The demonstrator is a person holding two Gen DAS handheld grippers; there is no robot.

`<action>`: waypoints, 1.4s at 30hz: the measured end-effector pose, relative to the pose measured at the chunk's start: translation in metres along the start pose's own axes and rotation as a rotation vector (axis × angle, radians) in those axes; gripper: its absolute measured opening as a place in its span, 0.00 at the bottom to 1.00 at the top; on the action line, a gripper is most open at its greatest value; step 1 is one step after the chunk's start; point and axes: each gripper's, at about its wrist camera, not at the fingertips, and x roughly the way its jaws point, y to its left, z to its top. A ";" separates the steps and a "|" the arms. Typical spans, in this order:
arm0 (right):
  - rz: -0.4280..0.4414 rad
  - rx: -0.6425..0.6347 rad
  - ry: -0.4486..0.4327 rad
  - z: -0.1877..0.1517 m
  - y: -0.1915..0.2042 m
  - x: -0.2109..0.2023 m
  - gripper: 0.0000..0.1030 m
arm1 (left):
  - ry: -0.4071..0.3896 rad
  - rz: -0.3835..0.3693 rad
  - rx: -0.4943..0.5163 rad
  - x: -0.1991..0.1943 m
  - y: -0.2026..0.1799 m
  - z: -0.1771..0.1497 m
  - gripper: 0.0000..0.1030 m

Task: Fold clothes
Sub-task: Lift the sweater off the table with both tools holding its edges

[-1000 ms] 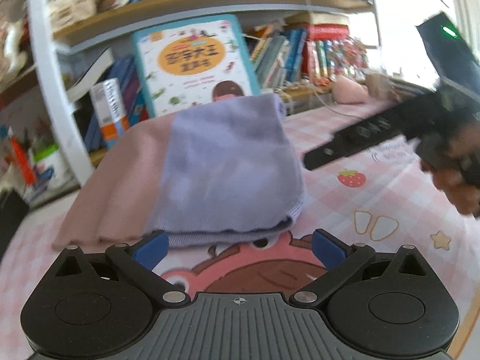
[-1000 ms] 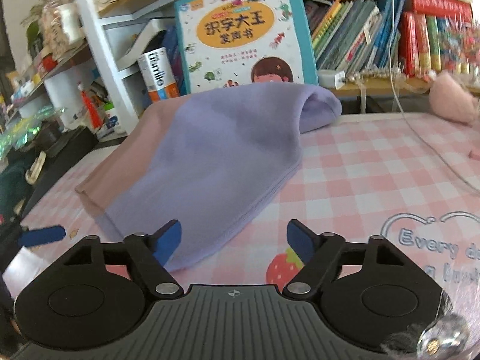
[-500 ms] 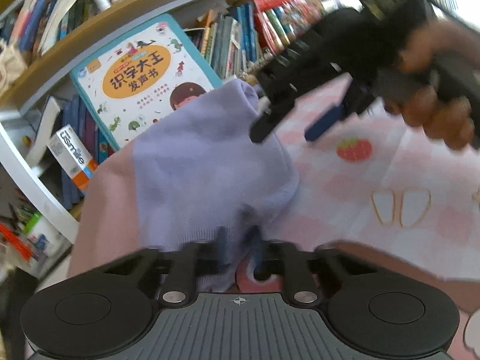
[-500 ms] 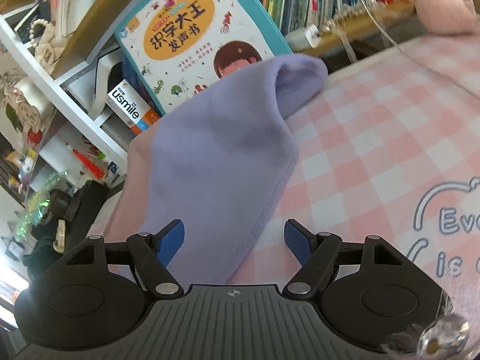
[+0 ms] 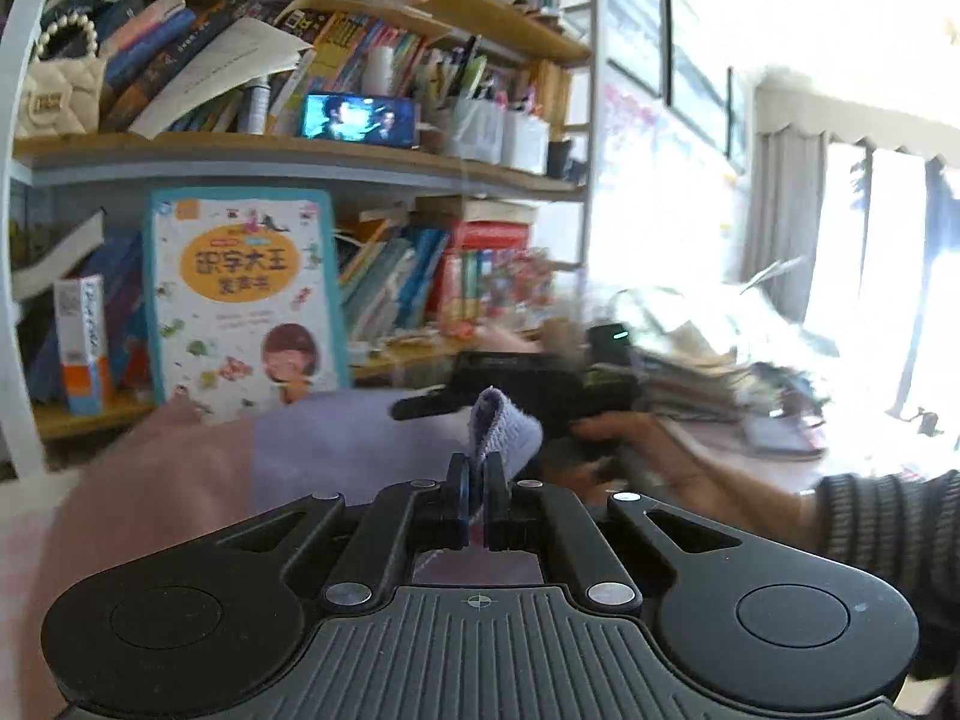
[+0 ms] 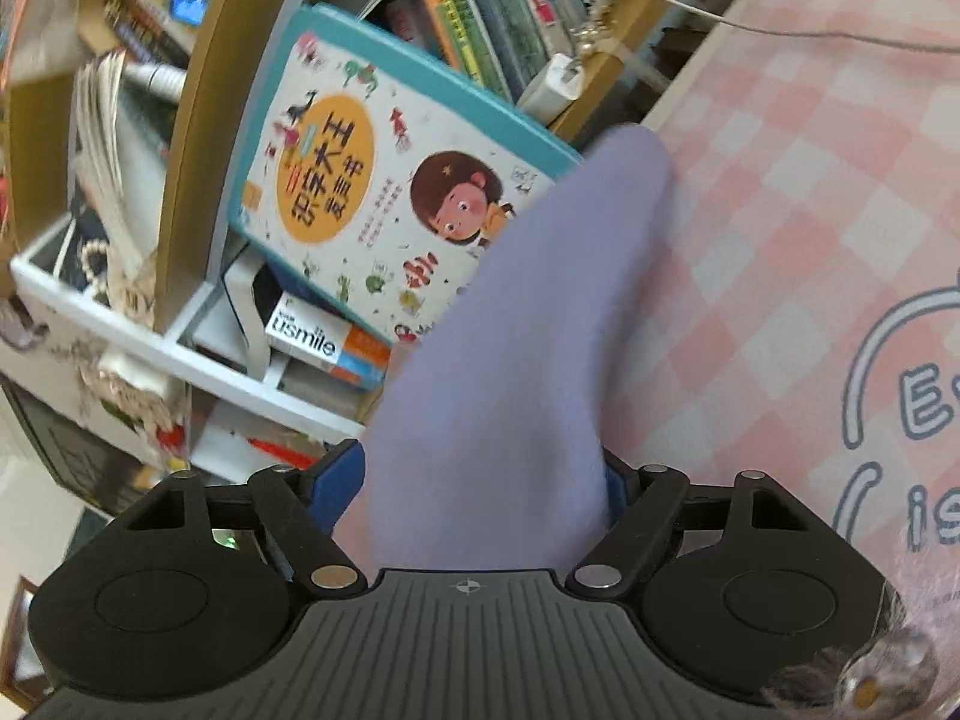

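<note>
The left gripper point(image 5: 474, 483) is clamped on a lilac fold of the garment point(image 5: 360, 450), whose left part is pink. Just beyond, to the right, the right gripper point(image 5: 420, 407) is blurred. A children's book point(image 5: 240, 300) stands far left on the shelf.

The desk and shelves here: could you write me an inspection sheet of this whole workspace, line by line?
Surface: pink checked tablecloth with printed lettering.
Job's things: lavender and pink garment, partly lifted off the cloth.
Clutter: children's book leaning on the shelf; usmile box; white handbag; phone with its screen lit.
Grippers: left gripper shut on a lavender edge; right gripper has fabric between its fingers, closure unclear.
Cables: white cable across the cloth to a white plug.
Surroundings: packed bookshelf; bright window with curtains.
</note>
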 end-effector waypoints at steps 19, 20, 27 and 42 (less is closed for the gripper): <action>-0.089 0.089 -0.010 -0.005 -0.024 -0.007 0.13 | 0.267 0.077 0.046 0.036 -0.030 -0.030 0.81; -0.092 0.084 -0.007 -0.005 -0.024 -0.007 0.13 | 0.290 0.060 0.050 0.040 -0.031 -0.033 0.81; -0.104 0.047 0.000 -0.001 -0.024 -0.010 0.14 | 0.405 -0.015 0.185 0.065 -0.057 -0.054 0.81; -0.103 0.033 -0.002 0.000 -0.025 -0.012 0.15 | 0.399 0.163 0.316 0.073 -0.067 -0.066 0.42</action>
